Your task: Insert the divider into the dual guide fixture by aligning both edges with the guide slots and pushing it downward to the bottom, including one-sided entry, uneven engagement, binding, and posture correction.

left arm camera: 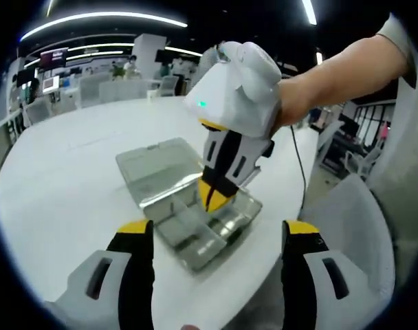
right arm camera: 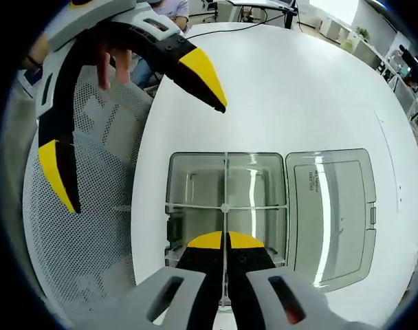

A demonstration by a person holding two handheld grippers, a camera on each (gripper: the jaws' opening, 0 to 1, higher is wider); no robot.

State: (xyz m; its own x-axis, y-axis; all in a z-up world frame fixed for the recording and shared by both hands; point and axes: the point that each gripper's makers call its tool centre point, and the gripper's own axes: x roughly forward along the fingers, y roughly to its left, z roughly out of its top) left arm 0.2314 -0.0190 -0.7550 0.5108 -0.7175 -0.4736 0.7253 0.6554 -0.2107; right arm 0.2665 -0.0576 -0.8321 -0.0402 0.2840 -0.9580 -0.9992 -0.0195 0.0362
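Right gripper (right arm camera: 225, 242) jaws clamp the divider (right arm camera: 225, 199) in the fixture (right arm camera: 195, 180); left gripper (left arm camera: 216, 232) jaws spread.

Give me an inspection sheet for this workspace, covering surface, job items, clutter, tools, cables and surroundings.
Surface: round white table, bare around the box.
Job's things: clear compartment box with its lid open flat beside it; thin clear divider standing upright along the box's middle.
Clutter: nothing seen.
Tools: right tool shut on the divider's edge; left tool open, held back from the box.
Cables: black cable hanging past the table edge.
Surroundings: mesh chair at the table; open office with desks and ceiling lights.
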